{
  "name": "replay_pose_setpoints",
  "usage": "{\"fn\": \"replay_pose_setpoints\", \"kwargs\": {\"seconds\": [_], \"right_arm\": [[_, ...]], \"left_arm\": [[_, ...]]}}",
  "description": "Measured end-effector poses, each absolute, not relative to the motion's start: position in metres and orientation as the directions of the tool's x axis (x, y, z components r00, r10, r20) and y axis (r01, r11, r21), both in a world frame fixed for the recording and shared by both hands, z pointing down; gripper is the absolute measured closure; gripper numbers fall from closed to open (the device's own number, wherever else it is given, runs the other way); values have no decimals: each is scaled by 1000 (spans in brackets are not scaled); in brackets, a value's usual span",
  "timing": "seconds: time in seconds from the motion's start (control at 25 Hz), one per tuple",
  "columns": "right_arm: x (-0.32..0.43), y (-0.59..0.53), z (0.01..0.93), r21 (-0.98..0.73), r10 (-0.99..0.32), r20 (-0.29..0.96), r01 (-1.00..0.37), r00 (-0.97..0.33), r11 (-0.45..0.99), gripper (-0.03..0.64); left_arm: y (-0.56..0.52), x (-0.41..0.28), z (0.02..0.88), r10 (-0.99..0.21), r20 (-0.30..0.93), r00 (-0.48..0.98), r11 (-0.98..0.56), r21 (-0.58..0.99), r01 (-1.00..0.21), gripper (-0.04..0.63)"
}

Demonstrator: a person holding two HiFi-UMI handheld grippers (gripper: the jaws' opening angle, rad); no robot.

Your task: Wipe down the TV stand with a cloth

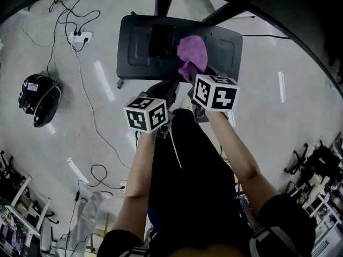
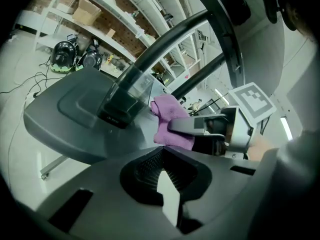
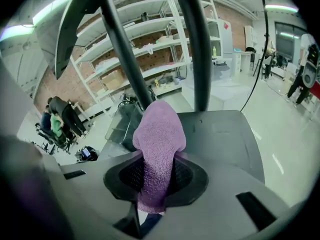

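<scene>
The TV stand (image 1: pixel 134 42) lies at twelve o'clock from us, a dark flat base whose long axis runs nine to three. The purple cloth (image 3: pixel 157 134) sits bunched over its three-o'clock half and seems to rest on it, pinched fast in our right gripper (image 3: pixel 154 184). We judge the sweep should run toward nine. Our left gripper (image 2: pixel 162 159) hangs at the near edge, jaws together on nothing.

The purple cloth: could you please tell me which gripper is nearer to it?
Right. The right gripper is shut on the purple cloth; the left gripper sits beside it, empty.
</scene>
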State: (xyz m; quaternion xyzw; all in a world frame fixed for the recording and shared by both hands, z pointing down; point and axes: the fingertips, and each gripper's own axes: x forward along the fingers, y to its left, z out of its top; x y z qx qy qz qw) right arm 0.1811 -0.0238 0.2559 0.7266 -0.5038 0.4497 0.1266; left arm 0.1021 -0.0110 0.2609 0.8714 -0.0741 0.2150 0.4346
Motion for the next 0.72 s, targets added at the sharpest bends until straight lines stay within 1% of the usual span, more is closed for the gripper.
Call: {"fn": "replay_pose_setpoints", "kwargs": {"seconds": [0.16,0.24,0.36,0.48,0.72], "right_arm": [[208,-48,264,-266,-612,785,-840,96,-473,528],[216,-65,273,-268,-602,795,-845,78,-462,528],[226,-94,279,-315,-614,788,-823,51,-472,528],[228,-119,287,-346,-609,793,-801,29,-489,528],[223,-133,310,-313,-556,831,-815,13,-487,528]], "left_arm": [[-23,106,253,34,432,901,-614,720,-322,589],[-28,105,253,26,429,903,-607,724,-326,589],[-37,101,253,8,425,905,-597,728,-337,589],[-47,92,254,-9,430,903,-588,728,-352,589],[-51,82,256,-11,439,898,-588,724,-361,589]]}}
